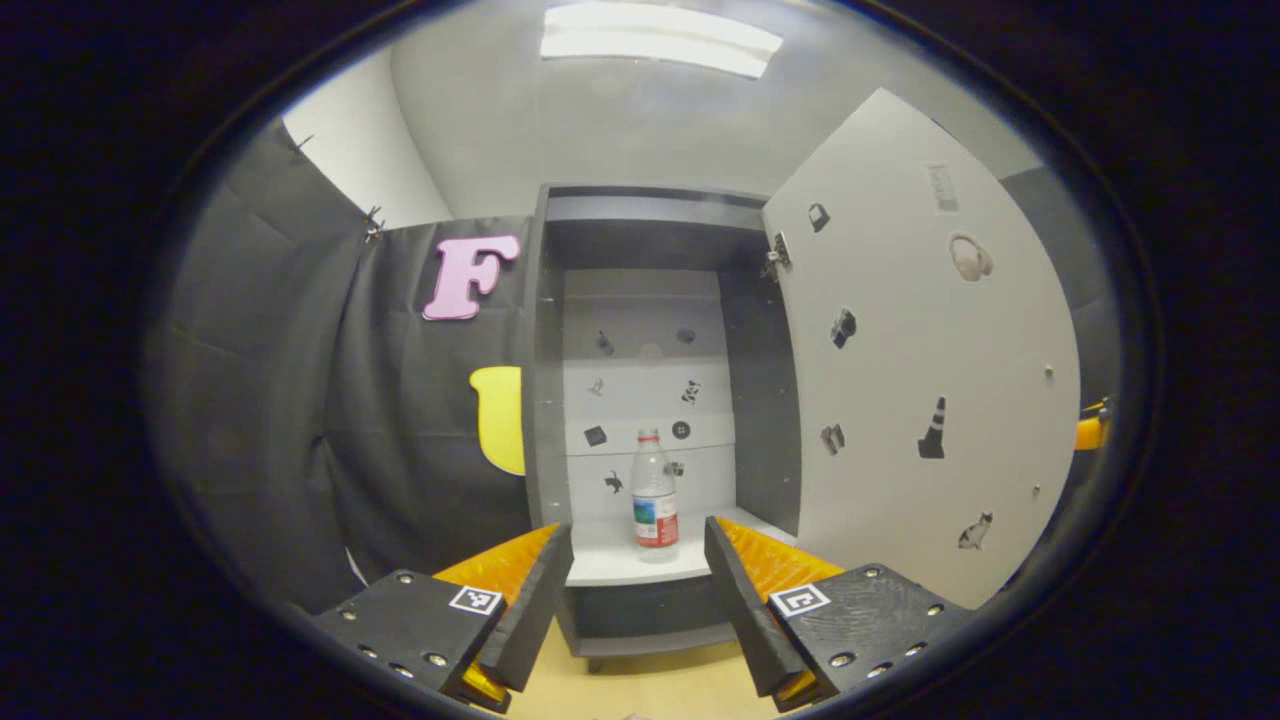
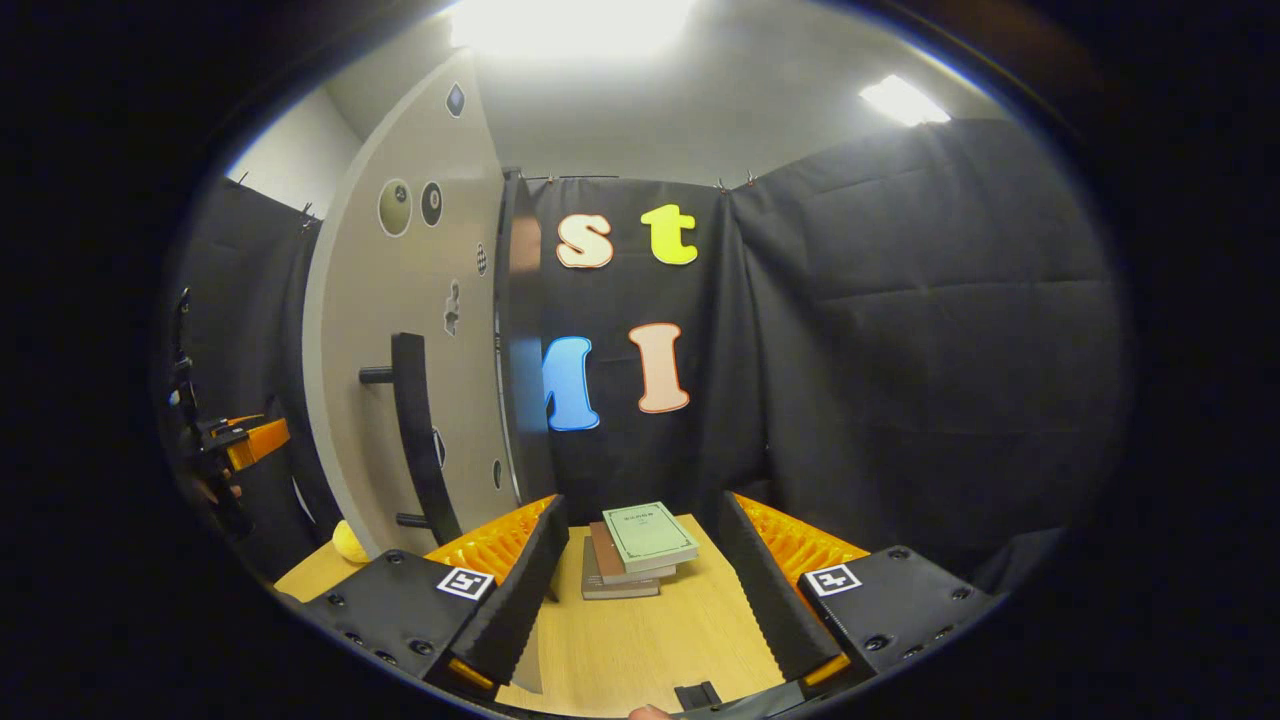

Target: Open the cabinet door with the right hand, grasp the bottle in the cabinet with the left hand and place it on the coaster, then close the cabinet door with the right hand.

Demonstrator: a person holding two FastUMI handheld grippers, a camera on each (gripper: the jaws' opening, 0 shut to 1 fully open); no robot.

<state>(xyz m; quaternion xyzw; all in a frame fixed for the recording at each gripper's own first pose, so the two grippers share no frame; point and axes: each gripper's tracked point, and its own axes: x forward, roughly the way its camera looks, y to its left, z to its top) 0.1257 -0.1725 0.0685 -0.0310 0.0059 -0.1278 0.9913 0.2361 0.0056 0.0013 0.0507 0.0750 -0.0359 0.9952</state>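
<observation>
Cabinet door point(image 1: 920, 350) swung open rightward. Bottle point(image 1: 655, 490) upright on cabinet shelf point(image 1: 620, 565), framed between spread fingers of left gripper point(image 1: 638, 590), untouched.

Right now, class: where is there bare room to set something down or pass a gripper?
The cabinet shelf lies bare on both sides of the bottle, which stands centred. The table is bare between the right gripper fingers, in front of the stacked books. Crowded: beside the open door.
</observation>
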